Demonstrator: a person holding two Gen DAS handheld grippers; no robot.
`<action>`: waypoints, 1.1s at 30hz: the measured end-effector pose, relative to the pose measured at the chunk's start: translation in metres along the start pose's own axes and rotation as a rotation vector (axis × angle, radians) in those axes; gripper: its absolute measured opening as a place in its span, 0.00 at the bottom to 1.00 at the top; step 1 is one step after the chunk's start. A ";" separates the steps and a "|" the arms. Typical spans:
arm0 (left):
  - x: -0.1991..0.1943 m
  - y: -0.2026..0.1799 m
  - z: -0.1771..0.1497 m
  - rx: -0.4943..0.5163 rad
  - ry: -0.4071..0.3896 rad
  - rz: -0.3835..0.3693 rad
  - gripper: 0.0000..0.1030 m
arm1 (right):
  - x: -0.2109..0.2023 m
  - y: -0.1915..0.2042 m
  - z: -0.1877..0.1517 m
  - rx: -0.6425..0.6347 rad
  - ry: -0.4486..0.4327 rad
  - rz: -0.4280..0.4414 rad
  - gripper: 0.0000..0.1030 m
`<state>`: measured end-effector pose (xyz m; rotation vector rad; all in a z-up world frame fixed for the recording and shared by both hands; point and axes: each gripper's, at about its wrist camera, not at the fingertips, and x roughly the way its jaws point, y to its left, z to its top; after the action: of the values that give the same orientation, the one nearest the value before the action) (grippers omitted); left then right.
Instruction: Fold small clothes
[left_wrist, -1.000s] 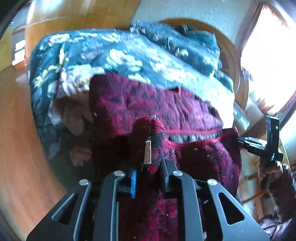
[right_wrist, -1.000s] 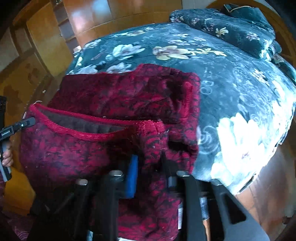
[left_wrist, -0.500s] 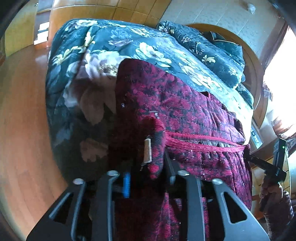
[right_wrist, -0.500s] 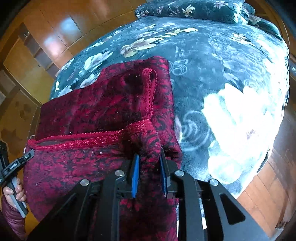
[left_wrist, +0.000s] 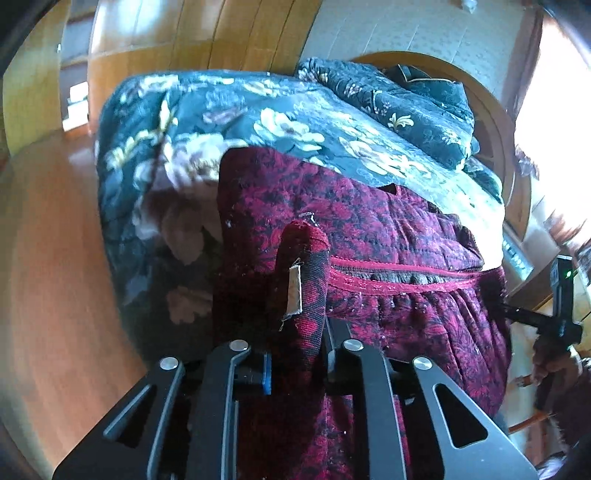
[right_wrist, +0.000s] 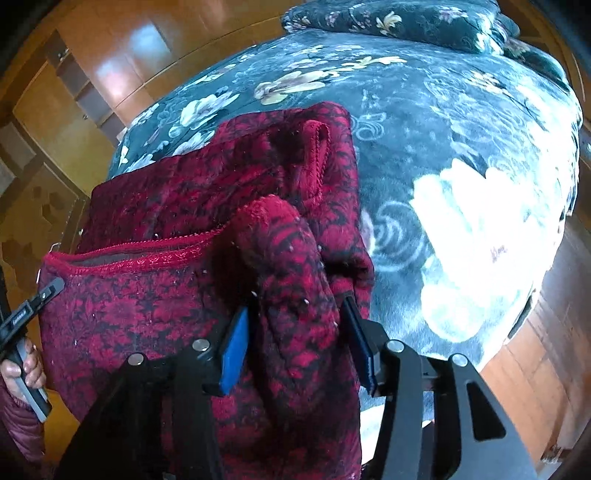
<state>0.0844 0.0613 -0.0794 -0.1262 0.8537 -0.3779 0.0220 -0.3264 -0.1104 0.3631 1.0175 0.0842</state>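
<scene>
- Room: wooden floor (left_wrist: 48, 258), wood-panelled wall behind, bed covered by a dark floral blanket (right_wrist: 424, 122), pillows (left_wrist: 413, 107) piled at its head.
- My left gripper (left_wrist: 297, 363) was closing, pads clamped on a bunched corner of the red patterned garment (left_wrist: 388, 229); a small pale tag (left_wrist: 294, 291) stood up from that bunch.
- My right gripper (right_wrist: 295, 347) was opening: blue pads (right_wrist: 234, 350) stood apart with a fold of the garment between them, and I can't tell whether they still pressed on it.
- Garment's waistband (right_wrist: 140, 258) was stretched between the two grippers at the bed's near edge; the rest lay on the blanket further in, with a folded-over part on the right side in the right wrist view.
- Each wrist view showed the other gripper at the frame's edge, with a hand (right_wrist: 22, 369) on its grip.
</scene>
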 end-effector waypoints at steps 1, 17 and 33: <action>-0.004 -0.003 -0.001 0.012 -0.013 0.014 0.16 | -0.001 0.002 -0.001 -0.007 -0.002 -0.004 0.45; -0.048 -0.033 -0.011 0.088 -0.140 0.105 0.15 | -0.022 0.027 -0.008 -0.086 -0.033 -0.041 0.21; -0.025 -0.011 -0.019 0.019 -0.058 0.074 0.15 | -0.022 0.026 -0.008 -0.096 -0.021 -0.015 0.20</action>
<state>0.0518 0.0617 -0.0713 -0.0875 0.7950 -0.3115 0.0060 -0.3056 -0.0875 0.2682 0.9921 0.1146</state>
